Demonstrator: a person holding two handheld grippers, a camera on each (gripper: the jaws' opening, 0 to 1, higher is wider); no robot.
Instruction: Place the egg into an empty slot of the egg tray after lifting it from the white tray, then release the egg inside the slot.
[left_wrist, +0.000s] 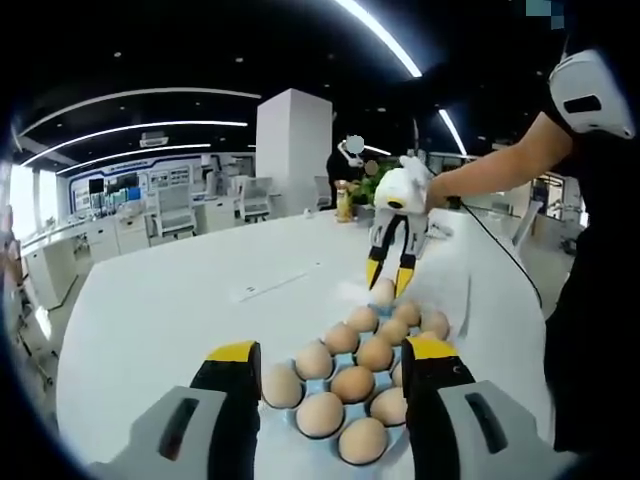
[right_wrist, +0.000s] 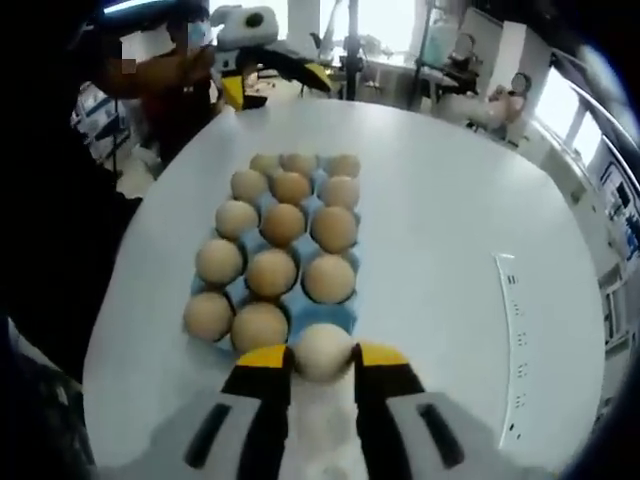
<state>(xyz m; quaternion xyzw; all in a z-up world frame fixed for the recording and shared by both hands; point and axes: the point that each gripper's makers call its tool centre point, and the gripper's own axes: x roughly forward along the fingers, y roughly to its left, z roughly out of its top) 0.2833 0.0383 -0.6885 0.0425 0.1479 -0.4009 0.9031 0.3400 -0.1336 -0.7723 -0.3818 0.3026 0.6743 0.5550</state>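
My right gripper (right_wrist: 322, 357) is shut on a pale egg (right_wrist: 323, 348), held at the near edge of the blue egg tray (right_wrist: 338, 314). Just ahead of that egg is a bare blue slot, in the tray's corner. The other slots hold several tan eggs (right_wrist: 271, 272). In the left gripper view the same right gripper (left_wrist: 388, 277) points down at the tray's far end with the egg (left_wrist: 383, 293) between its yellow tips. My left gripper (left_wrist: 331, 350) is open just before the tray (left_wrist: 300, 418), nothing between its jaws. It appears beyond the tray as well (right_wrist: 275, 83).
The tray sits on a large round white table (left_wrist: 150, 310). A thin white strip (right_wrist: 510, 300) lies to the tray's right. A person's arm (left_wrist: 500, 165) reaches in from the right. Desks and seated people stand beyond the table.
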